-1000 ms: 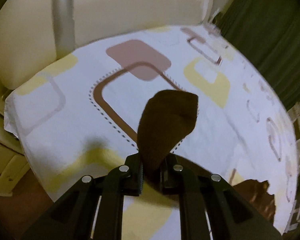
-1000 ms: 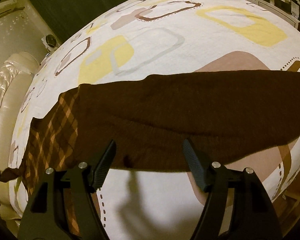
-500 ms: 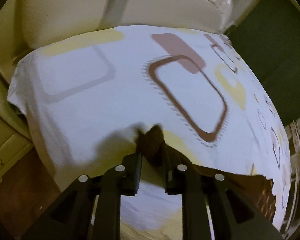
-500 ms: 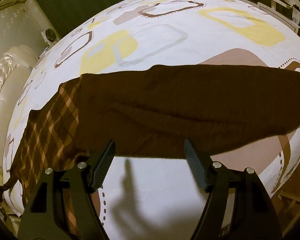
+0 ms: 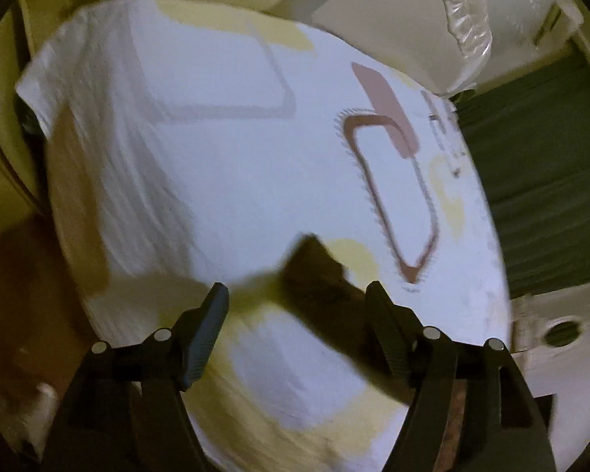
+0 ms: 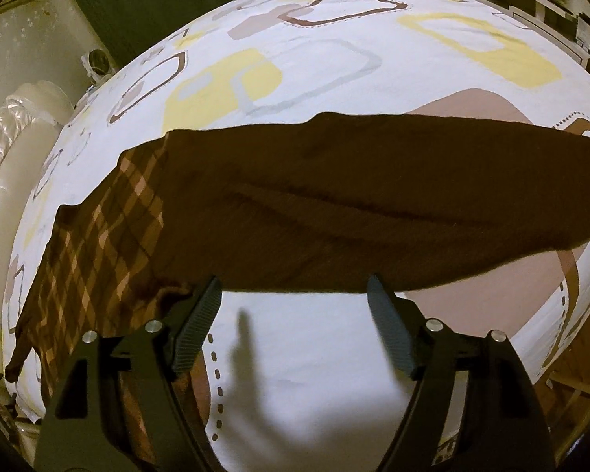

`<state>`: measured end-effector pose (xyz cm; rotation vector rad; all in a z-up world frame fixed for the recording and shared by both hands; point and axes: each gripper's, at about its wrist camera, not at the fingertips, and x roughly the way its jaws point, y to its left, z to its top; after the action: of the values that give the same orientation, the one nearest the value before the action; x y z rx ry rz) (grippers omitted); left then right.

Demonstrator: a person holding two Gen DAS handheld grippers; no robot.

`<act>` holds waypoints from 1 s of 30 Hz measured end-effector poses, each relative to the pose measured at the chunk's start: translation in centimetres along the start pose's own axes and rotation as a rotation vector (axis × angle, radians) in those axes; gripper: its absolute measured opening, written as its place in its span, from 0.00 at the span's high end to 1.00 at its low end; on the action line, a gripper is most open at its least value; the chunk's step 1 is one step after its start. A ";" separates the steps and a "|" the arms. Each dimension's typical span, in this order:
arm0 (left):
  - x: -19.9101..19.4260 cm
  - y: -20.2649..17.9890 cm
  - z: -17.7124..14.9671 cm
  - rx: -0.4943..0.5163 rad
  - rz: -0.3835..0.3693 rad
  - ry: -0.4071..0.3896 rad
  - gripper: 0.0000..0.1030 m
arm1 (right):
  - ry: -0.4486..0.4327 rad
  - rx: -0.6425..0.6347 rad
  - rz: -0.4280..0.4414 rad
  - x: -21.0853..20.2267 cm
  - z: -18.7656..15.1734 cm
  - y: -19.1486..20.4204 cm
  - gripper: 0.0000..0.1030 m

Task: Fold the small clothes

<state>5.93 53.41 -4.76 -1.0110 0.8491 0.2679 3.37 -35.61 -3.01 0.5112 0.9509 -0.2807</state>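
Left hand-held gripper [image 5: 297, 303]: jaws opening, cloth corner loose between them | right hand-held gripper [image 6: 295, 295]: jaws opening, empty | one brown garment [image 6: 354, 216] flat on bed [image 6: 314, 373], long axis left-right, plaid end left

A white bedsheet [image 6: 295, 373] printed with yellow, brown and grey rounded rectangles fills the middle of both views. A cream padded headboard [image 5: 393, 19] sits along the top, and a dark green curtain [image 5: 539, 196] hangs at the right.

Dark brown garment [image 6: 373, 212] with orange-brown plaid end; white bedsheet [image 6: 314, 373] with yellow, brown, grey rectangles
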 end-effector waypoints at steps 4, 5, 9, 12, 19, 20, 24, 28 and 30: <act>0.8 -2.0 -0.6 0.025 0.035 0.032 0.31 | 0.005 0.001 0.005 0.1 -0.2 0.4 0.26; 1.0 -2.2 -0.7 0.034 0.052 0.034 0.31 | 0.005 0.002 0.007 0.0 -0.3 0.4 0.26; 1.3 -1.7 -1.7 0.044 0.091 0.031 0.31 | 0.007 0.005 0.017 0.0 -0.4 0.3 0.26; 1.0 -0.3 -2.0 0.040 0.108 0.016 0.31 | 0.009 0.008 0.021 0.0 -0.3 0.3 0.25; 1.7 -0.2 -0.3 0.116 0.084 0.020 0.22 | 0.012 0.003 0.014 0.0 -0.5 0.6 0.25; 1.8 -0.4 -0.3 0.142 0.092 0.017 0.22 | 0.013 0.001 0.012 0.1 -0.5 0.7 0.25; 1.3 -1.1 -1.3 0.237 0.023 0.020 0.23 | 0.019 -0.008 0.007 0.1 -0.6 1.1 0.25; 1.8 -0.8 -2.3 0.250 -0.003 0.060 0.51 | 0.022 -0.009 0.008 0.3 -0.7 1.3 0.25; 1.9 -0.4 -2.3 0.227 0.000 0.058 0.61 | 0.024 -0.012 0.011 0.3 -0.8 1.5 0.25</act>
<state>6.29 50.97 -6.47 -0.8102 0.9103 0.1386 3.62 -33.88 -3.17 0.5092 0.9720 -0.2597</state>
